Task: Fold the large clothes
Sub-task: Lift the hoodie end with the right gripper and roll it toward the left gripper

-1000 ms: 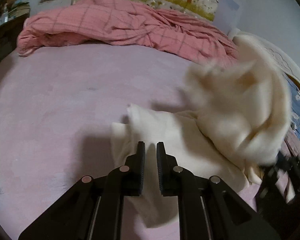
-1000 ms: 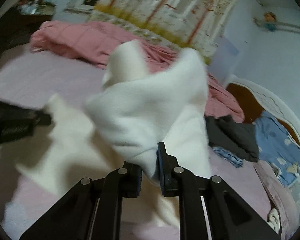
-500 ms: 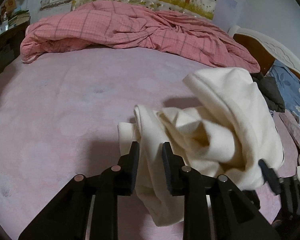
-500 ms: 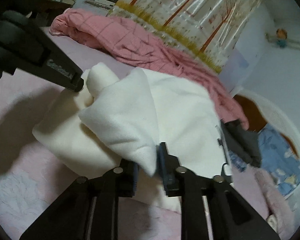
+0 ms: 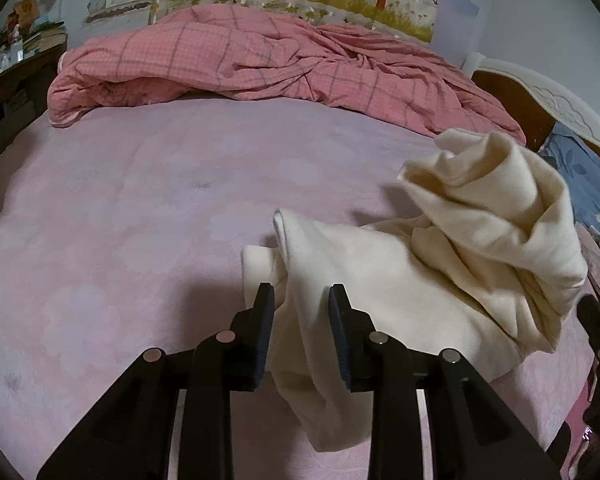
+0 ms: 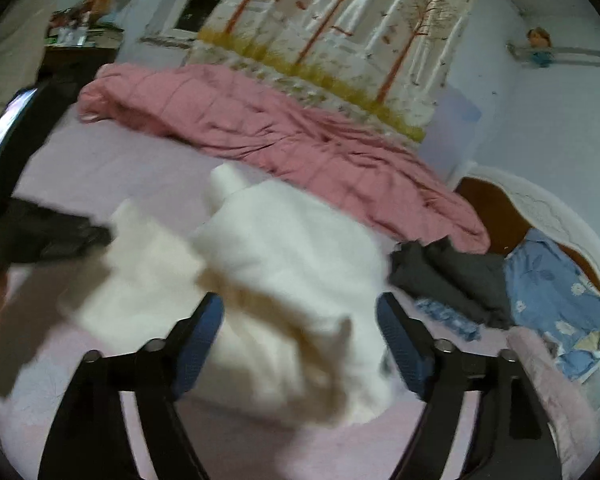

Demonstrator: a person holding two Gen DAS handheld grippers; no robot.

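The cream garment point(image 5: 440, 280) lies bunched on the pink bed point(image 5: 140, 220). A fold runs between the left gripper point(image 5: 301, 304) fingers, slightly apart. The right gripper point(image 6: 300, 320) fingers gape wide, seemingly straddling the blurred cloth.

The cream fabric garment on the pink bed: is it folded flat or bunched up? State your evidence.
Bunched up. The cream fabric garment lies in a rumpled heap on the pink bed sheet, one end rising in twisted creases, with no flat, squared layers.
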